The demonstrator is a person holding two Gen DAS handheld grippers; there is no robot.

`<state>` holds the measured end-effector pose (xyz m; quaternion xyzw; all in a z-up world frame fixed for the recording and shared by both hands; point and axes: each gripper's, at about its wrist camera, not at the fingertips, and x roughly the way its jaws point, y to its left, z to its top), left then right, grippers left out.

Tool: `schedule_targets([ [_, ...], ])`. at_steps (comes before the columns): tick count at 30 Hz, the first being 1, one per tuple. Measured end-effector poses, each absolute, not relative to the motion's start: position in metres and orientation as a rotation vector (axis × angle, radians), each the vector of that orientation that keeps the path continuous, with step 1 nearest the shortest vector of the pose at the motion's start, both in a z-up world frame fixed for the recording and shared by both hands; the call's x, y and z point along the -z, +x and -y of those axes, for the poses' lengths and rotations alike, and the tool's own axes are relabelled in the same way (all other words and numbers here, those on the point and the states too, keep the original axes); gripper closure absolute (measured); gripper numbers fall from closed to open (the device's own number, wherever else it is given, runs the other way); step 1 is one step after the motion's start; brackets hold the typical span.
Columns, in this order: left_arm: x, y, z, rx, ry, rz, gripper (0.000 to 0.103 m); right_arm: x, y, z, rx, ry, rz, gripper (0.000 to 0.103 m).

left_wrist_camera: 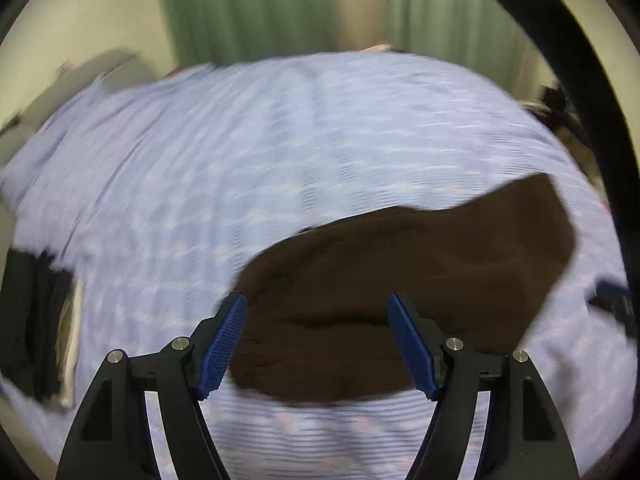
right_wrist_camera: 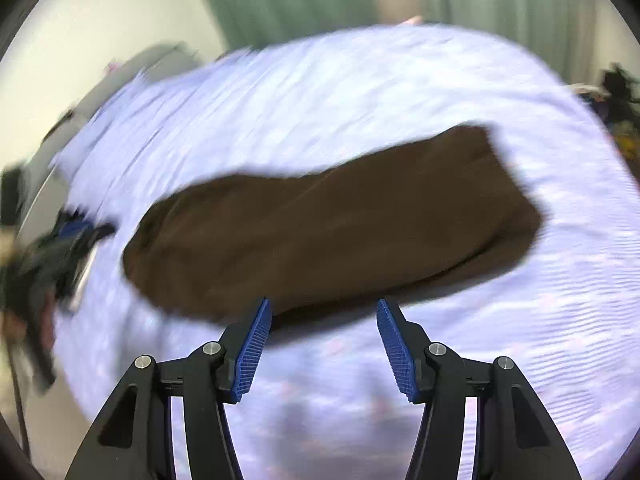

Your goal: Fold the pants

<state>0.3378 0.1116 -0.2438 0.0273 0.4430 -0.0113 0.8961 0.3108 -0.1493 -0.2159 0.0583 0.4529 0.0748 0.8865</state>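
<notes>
The dark brown pants (left_wrist_camera: pixel 400 288) lie folded in a long bundle on a pale blue striped bed cover (left_wrist_camera: pixel 240 160). My left gripper (left_wrist_camera: pixel 318 304) is open and empty, its blue pads over the near left end of the bundle. In the right wrist view the pants (right_wrist_camera: pixel 332 232) stretch from lower left to upper right. My right gripper (right_wrist_camera: pixel 323 308) is open and empty, just at the bundle's near edge. Both views are blurred by motion.
Green curtains (left_wrist_camera: pixel 260 8) hang behind the bed. Dark items (left_wrist_camera: pixel 36 320) lie at the bed's left edge. The other gripper (right_wrist_camera: pixel 60 248) shows blurred at the left in the right wrist view. Dark clutter (right_wrist_camera: pixel 616 84) sits at the far right.
</notes>
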Motion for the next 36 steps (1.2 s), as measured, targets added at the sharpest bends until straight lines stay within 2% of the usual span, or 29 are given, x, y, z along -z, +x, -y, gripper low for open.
schedule_targets([
  [6,0.258,0.352,-0.048,0.164,0.037,-0.915,0.031,0.204,0.346,0.226,0.001,0.154,-0.832,0.047],
  [13,0.271,0.353,0.003,0.193,0.118,-0.912,0.031,0.239,0.393,0.272,0.07,0.292,-0.849,0.047],
  [23,0.276,0.353,0.006,0.134,0.138,-0.948,0.031,0.281,0.445,0.274,0.131,0.308,-0.935,0.045],
  [24,0.277,0.355,0.005,0.124,0.137,-0.951,0.031,0.285,0.447,0.27,0.134,0.28,-0.95,0.051],
  [25,0.278,0.358,0.001,0.11,0.135,-0.953,0.031,0.285,0.447,0.268,0.145,0.245,-0.955,0.077],
  [26,0.279,0.36,-0.002,0.093,0.134,-0.954,0.031,0.284,0.445,0.268,0.168,0.205,-0.952,0.088],
  [32,0.281,0.37,-0.01,0.07,0.14,-0.955,0.031,0.25,0.41,0.285,0.259,0.19,-0.834,0.092],
  [36,0.286,0.373,-0.003,0.064,0.167,-0.948,0.031,0.265,0.408,0.294,0.298,0.173,-0.879,0.092],
])
